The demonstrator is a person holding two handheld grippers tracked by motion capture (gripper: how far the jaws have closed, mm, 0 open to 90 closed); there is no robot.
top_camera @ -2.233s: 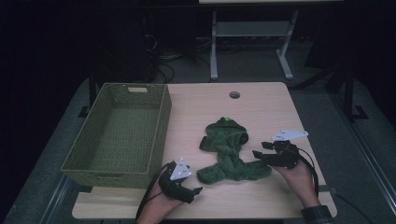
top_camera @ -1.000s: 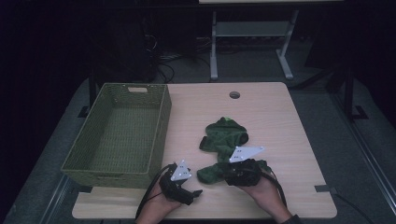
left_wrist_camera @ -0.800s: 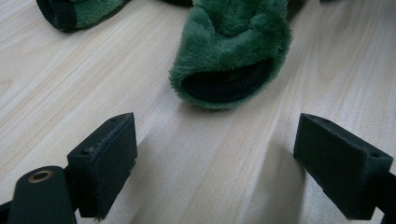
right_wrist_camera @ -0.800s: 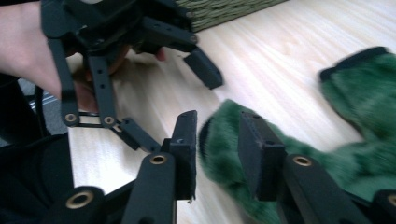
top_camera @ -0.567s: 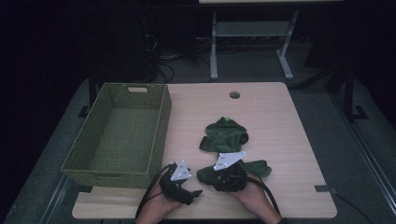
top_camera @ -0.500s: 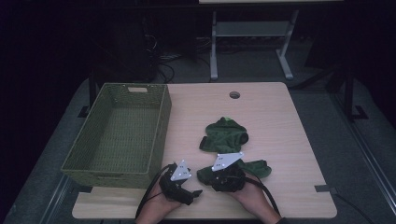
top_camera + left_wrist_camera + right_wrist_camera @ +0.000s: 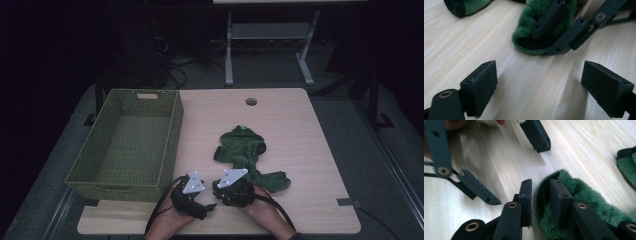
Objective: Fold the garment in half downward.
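Observation:
A green fleece garment lies crumpled on the wooden table, right of centre. My right gripper sits at the garment's near left end. In the right gripper view, its jaws have just been closing, and the gripper is shut on the fuzzy, dark-lined edge of the garment. My left gripper rests just left of it, near the front edge. In the left gripper view it is open over bare wood, facing the pinched edge and the right gripper.
A green woven basket with nothing in it stands along the table's left side. A round cable hole lies at the back of the table. Another garment end lies farther off. Dark floor and a metal stand lie beyond.
My right gripper has moved left along the front of the table, from the garment's right side to its near left end, close to the left gripper. The left gripper has stayed put.

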